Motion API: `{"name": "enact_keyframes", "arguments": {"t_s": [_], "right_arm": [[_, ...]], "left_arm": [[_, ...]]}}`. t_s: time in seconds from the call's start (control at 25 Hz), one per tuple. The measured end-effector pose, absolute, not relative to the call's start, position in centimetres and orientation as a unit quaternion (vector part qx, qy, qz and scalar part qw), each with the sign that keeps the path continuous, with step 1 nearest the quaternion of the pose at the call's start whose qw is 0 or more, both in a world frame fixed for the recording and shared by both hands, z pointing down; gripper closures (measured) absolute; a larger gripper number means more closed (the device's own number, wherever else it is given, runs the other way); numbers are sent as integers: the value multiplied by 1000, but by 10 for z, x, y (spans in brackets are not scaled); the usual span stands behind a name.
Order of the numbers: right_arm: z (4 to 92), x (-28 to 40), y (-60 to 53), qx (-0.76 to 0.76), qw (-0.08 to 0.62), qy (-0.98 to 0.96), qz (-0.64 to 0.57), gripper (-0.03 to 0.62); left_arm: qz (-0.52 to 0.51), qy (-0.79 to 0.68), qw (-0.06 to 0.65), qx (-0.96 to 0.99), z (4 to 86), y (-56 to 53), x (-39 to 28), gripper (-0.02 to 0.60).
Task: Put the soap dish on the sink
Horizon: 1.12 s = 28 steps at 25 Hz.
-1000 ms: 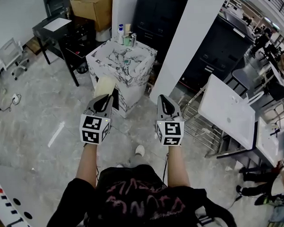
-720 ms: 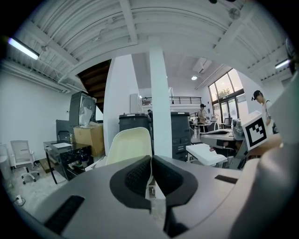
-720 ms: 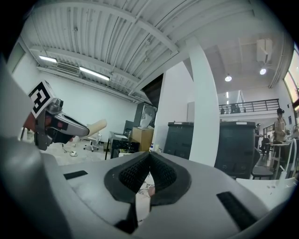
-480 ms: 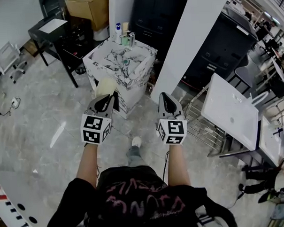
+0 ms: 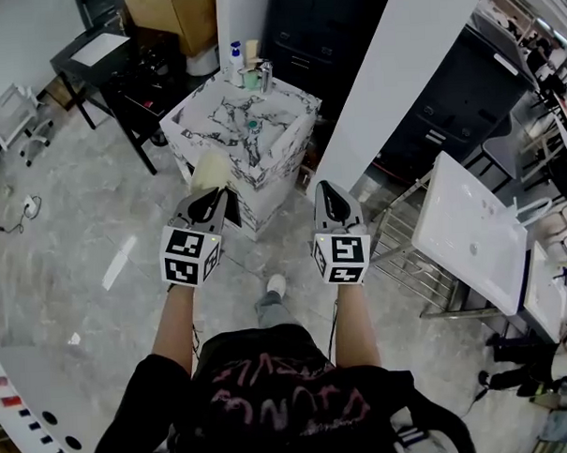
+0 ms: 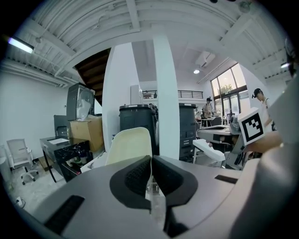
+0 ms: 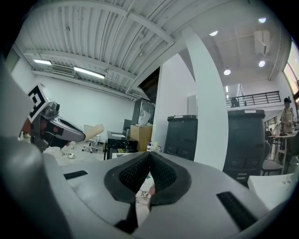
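Note:
My left gripper (image 5: 224, 191) is shut on the edge of a pale cream soap dish (image 5: 209, 169), which stands up above its jaws in the left gripper view (image 6: 130, 144). The marble-patterned sink unit (image 5: 224, 120) stands just ahead of both grippers, with a drain in its top. My right gripper (image 5: 321, 187) is level with the left one, shut and holding nothing. In the right gripper view its jaws (image 7: 149, 154) meet, and the left gripper with the soap dish (image 7: 93, 131) shows at the left.
Several bottles (image 5: 249, 70) stand at the sink's back edge. A white pillar (image 5: 399, 84) rises right of the sink. A black table (image 5: 98, 60) and a cardboard box (image 5: 176, 14) stand at left, a white basin on a metal rack (image 5: 471, 231) at right.
The sink unit has drawn slightly nearer as the person steps forward. Both grippers keep the same pose, the left still holding the soap dish.

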State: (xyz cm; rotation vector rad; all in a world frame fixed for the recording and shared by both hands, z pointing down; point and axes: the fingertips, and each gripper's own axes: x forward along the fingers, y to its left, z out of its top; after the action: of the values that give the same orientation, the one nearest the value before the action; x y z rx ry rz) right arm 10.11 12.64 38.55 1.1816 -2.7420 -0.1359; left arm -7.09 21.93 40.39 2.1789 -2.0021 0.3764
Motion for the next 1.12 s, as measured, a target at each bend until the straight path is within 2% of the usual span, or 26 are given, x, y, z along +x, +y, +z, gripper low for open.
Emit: {"name": "enact_keyframes", "arguments": {"t_s": [0.72,1.12], "right_arm": [[397,68,-53,389,78,-918,-19,579],[380,62,-113,380,62,-923,-20,580]], "left_arm": [[150,-659,105,729,421,42,-97,557],[149,-673,97,718,408,-12,-100,557]]}}
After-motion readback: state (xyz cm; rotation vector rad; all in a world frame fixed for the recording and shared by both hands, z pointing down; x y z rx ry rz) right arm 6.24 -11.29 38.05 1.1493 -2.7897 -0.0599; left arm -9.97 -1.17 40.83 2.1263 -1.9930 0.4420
